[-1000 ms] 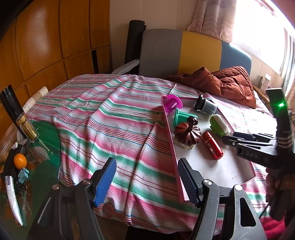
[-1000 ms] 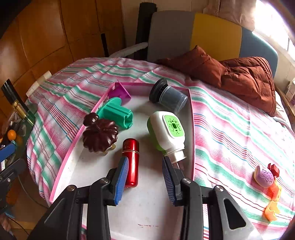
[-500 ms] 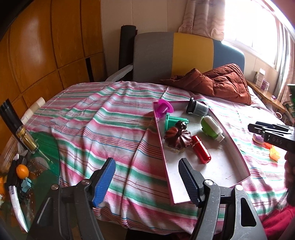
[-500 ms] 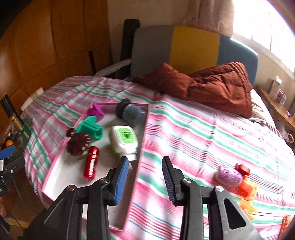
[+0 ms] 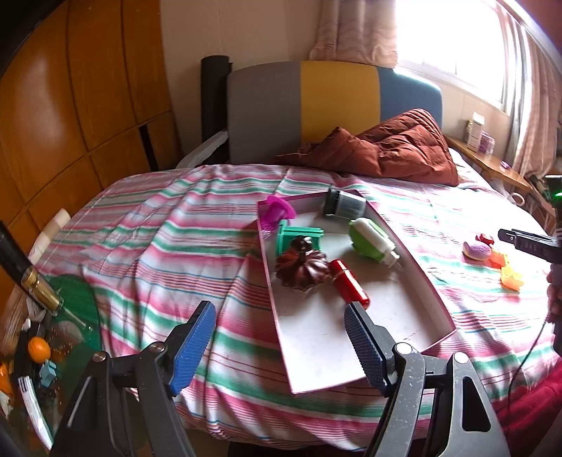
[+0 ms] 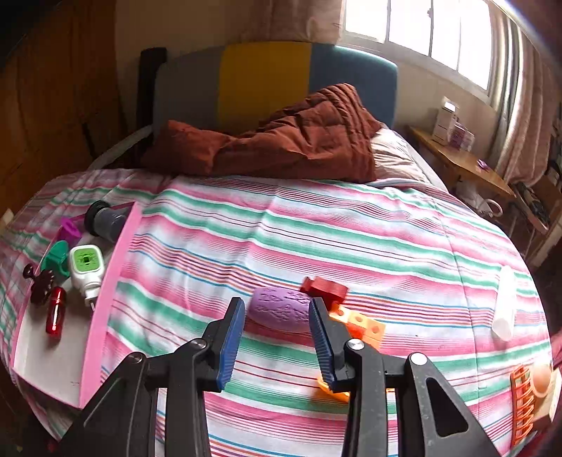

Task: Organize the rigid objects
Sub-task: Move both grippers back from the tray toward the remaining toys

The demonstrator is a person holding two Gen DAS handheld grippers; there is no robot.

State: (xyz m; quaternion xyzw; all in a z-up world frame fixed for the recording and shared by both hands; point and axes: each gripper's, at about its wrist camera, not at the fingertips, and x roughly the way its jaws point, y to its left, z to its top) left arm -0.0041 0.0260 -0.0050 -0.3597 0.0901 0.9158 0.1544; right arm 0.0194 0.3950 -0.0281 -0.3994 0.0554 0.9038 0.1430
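My right fingers (image 6: pixel 275 337) stand apart and empty just short of the purple oval (image 6: pixel 281 309), so closing risks catching the orange block (image 6: pixel 361 325) beside my right-hand finger instead.

A striped bedspread (image 6: pixel 351 228) covers the bed, and a rumpled brown quilt (image 6: pixel 281 140) lies at its head against the grey, yellow and blue headboard (image 5: pixel 333 102). Beside the bed, a wooden shelf (image 6: pixel 460 165) under the window (image 6: pixel 421 31) carries small boxes (image 6: pixel 453 130); a glass-topped side table (image 5: pixel 52 337) with an orange (image 5: pixel 38 348) stands at the bed's other side.
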